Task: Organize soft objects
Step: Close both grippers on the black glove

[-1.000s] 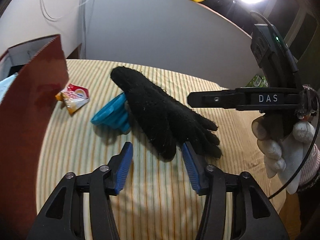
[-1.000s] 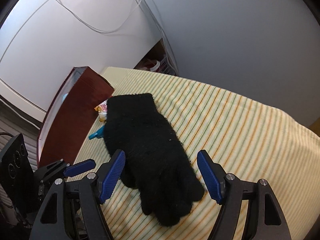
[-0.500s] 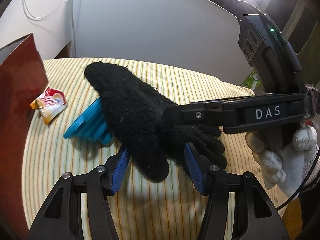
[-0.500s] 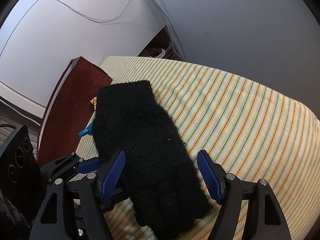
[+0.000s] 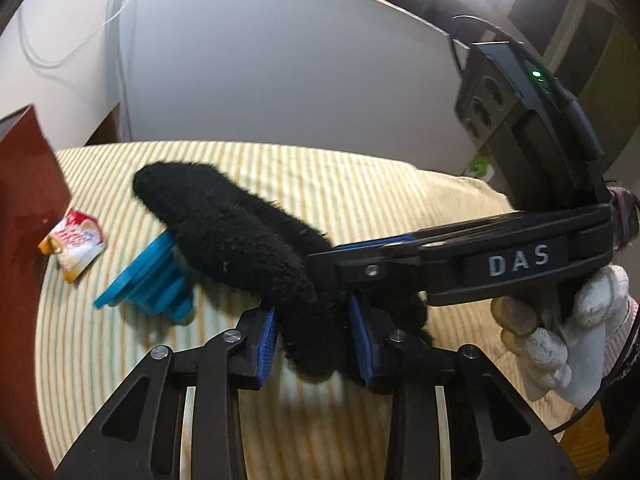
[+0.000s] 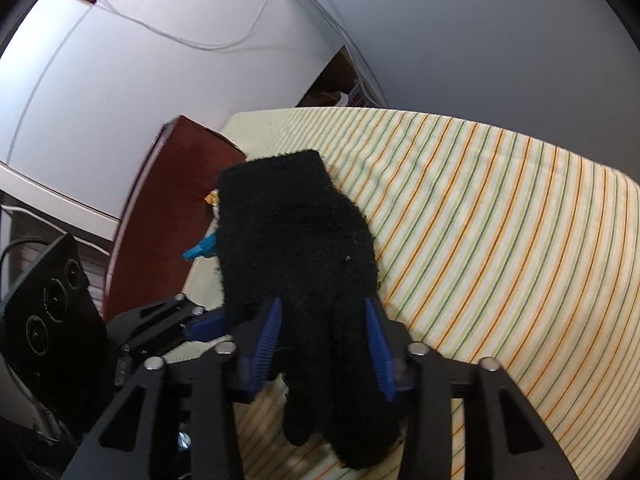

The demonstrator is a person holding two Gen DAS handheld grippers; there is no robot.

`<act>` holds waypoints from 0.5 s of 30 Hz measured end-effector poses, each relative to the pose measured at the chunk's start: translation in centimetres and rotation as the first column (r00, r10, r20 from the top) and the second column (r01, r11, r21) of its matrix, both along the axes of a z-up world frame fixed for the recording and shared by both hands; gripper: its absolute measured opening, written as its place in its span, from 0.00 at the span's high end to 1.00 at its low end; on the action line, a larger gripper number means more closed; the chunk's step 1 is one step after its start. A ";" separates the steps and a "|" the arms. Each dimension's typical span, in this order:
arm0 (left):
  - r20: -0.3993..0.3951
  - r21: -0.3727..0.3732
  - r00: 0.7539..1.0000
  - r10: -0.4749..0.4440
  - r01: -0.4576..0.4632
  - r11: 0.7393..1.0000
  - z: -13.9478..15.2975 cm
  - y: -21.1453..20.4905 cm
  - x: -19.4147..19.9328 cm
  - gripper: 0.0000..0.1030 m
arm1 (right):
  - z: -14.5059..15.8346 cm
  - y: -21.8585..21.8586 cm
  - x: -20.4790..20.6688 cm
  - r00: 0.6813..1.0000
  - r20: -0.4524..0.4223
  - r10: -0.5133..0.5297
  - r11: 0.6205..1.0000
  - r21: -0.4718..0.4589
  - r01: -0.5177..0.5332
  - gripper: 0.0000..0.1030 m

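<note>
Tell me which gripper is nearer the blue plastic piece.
Left. The left gripper grips the black glove right beside the blue plastic piece; the right gripper holds the glove's far side.

A fuzzy black knit glove (image 6: 296,240) lies on the striped surface (image 6: 500,220), cuff pointing away, its finger end bunched and raised, its left edge over a blue ridged thing (image 5: 148,280).
</note>
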State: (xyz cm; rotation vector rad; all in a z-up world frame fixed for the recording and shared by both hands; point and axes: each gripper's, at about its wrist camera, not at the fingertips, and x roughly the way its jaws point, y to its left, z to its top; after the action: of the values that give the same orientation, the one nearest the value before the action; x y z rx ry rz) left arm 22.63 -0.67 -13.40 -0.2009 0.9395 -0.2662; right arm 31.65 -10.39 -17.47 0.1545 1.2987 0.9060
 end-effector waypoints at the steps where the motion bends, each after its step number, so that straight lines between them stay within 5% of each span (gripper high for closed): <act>1: 0.007 0.012 1.000 -0.004 0.004 1.000 0.1 -0.3 0.0 0.69 | 0.1 -0.2 -0.1 1.000 -0.006 -0.005 1.000 0.010 0.005 0.71; 5: 0.024 0.005 0.999 -0.023 0.022 1.000 0.3 -0.7 -0.2 0.69 | 0.8 -0.7 -0.6 1.000 -0.006 -0.010 1.000 0.026 0.010 0.84; 15: 0.067 0.013 0.995 -0.070 0.069 0.997 1.8 -1.8 -0.5 0.70 | 3.4 -2.2 -2.7 0.999 0.033 -0.028 0.999 0.040 0.027 0.95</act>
State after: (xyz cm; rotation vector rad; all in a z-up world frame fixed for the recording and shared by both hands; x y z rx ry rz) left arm 22.16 -2.42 -11.65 -0.1482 0.8820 -0.3303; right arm 28.93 -12.61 -14.08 0.1872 1.2451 0.9074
